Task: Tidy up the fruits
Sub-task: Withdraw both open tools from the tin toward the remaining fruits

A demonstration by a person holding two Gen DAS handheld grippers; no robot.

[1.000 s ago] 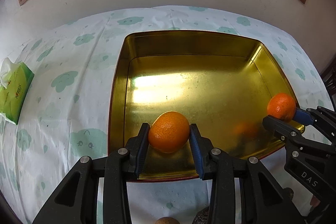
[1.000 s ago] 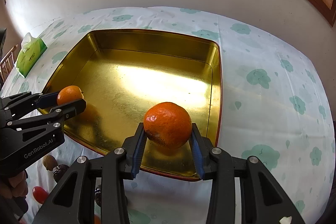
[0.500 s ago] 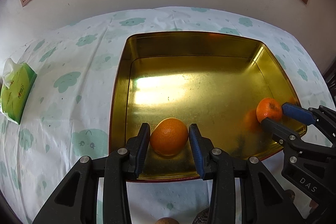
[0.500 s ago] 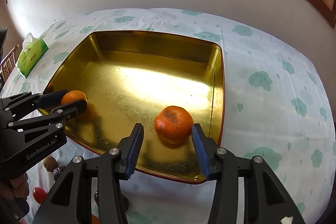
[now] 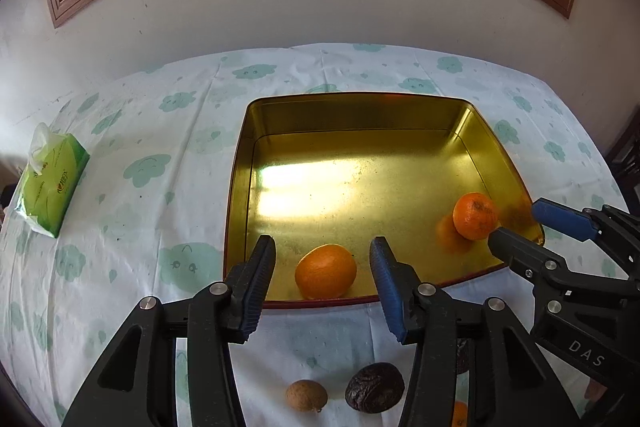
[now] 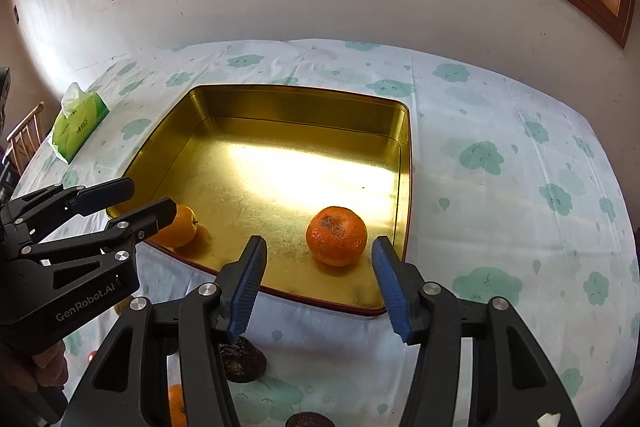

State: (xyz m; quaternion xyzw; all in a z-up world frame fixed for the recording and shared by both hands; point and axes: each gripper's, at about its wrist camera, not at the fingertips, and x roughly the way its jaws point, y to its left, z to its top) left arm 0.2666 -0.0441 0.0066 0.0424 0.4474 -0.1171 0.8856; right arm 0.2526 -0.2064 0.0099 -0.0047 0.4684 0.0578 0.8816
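you have two oranges in the gold tray (image 5: pixel 240 187): one orange (image 5: pixel 325 271) near your left side, another orange (image 6: pixel 337 235) near your right. one tissue pack (image 5: pixel 50 181) lies on the cloth. outside the tray you see one dark wrinkled fruit (image 5: pixel 375 387) and one small brown fruit (image 5: pixel 306 395).
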